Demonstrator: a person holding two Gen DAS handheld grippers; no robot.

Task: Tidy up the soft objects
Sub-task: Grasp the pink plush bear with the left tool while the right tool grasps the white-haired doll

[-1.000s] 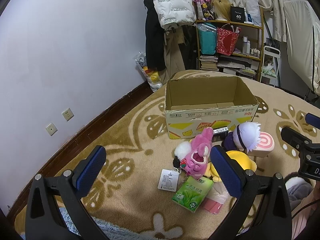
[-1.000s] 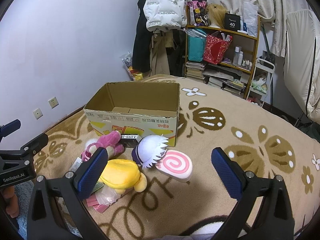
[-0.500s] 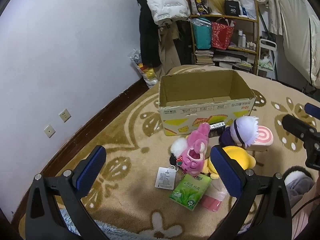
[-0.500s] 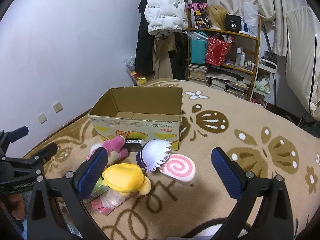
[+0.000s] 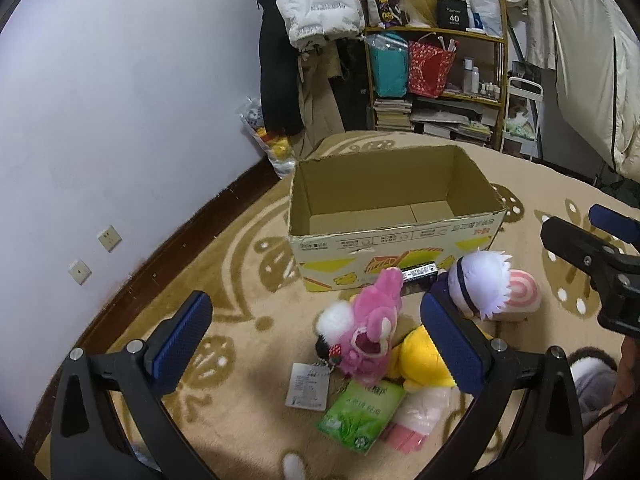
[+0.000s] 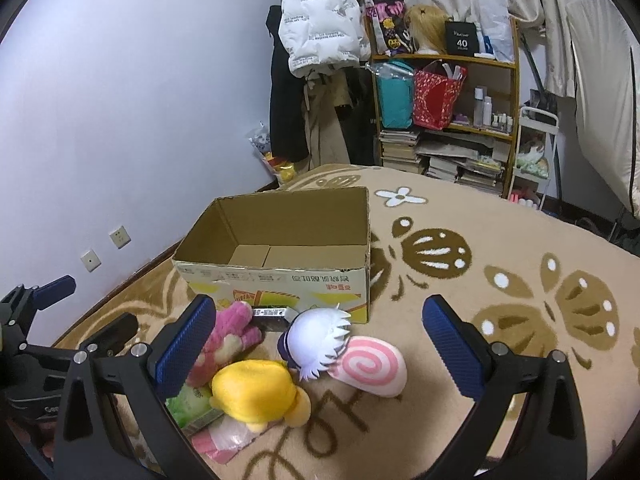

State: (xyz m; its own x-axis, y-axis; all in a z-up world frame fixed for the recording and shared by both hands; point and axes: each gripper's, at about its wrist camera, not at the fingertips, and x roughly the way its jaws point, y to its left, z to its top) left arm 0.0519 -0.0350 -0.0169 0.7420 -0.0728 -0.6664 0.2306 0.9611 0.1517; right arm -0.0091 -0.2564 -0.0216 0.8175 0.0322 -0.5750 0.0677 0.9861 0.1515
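An empty cardboard box [image 5: 394, 236] [image 6: 280, 278] stands open on the patterned carpet. In front of it lie a pink plush [image 5: 370, 334] [image 6: 230, 334], a yellow plush [image 5: 420, 362] [image 6: 256, 394], a white-haired doll [image 5: 480, 284] [image 6: 316, 338] and a pink swirl cushion [image 5: 520, 294] [image 6: 370, 364]. A green tissue pack [image 5: 362, 410], a pink packet [image 5: 414, 420] and a paper tag [image 5: 306, 386] lie nearer me. My left gripper [image 5: 316, 342] hangs open above the carpet left of the toys. My right gripper [image 6: 318, 350] hangs open over the doll and cushion, holding nothing.
A small black box [image 5: 418, 278] lies against the cardboard box front. A wooden shelf [image 6: 444, 120] with bags and books, hanging coats [image 6: 316, 28] and a white cart [image 6: 534, 152] stand at the far wall. Wall sockets [image 5: 110, 238] sit at left. Carpet right of the box is bare.
Both grippers have risen and tilted a little, so the box and toys sit lower in view. Nothing has been taken hold of; the toys have not moved.
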